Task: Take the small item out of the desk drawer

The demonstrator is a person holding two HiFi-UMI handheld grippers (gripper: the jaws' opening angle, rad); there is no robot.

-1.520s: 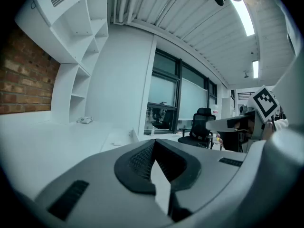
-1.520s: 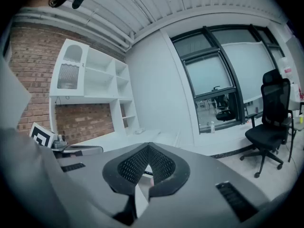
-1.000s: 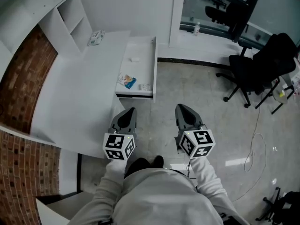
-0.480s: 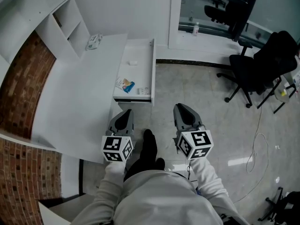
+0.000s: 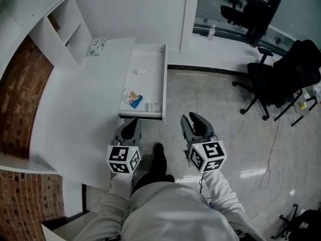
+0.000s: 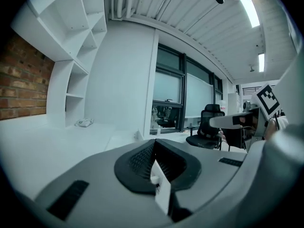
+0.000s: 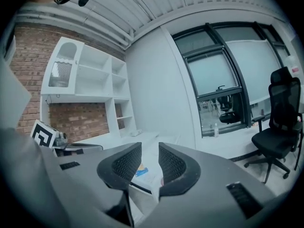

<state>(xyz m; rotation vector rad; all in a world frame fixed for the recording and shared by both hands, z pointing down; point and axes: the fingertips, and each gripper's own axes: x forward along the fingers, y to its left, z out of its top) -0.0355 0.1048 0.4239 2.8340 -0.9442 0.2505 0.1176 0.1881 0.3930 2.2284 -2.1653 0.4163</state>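
The long white desk drawer (image 5: 146, 87) stands pulled out in the upper middle of the head view, beside the edge of the broad white desk (image 5: 85, 109). Only this view shows its whole inside. A small white flat item (image 5: 141, 72) lies near the upper end, a small colourful packet (image 5: 133, 99) lower down at the left, and a small pale piece (image 5: 153, 107) at the lower right corner.

Both grippers sit just below the drawer's lower edge, apart from it. The left gripper (image 5: 132, 126) has its jaws pressed together with nothing held. The left gripper view looks over the desk top toward a green-and-white tissue pack (image 6: 84, 122) and tall white shelves (image 6: 78, 70) at the left, and shows none of the drawer's inside.

The right gripper (image 5: 192, 120) has jaws that have just been opening and stand a narrow way apart, empty. Through that gap the right gripper view shows the colourful packet lying in the drawer. A black office chair (image 5: 281, 77) stands at the right of the head view.
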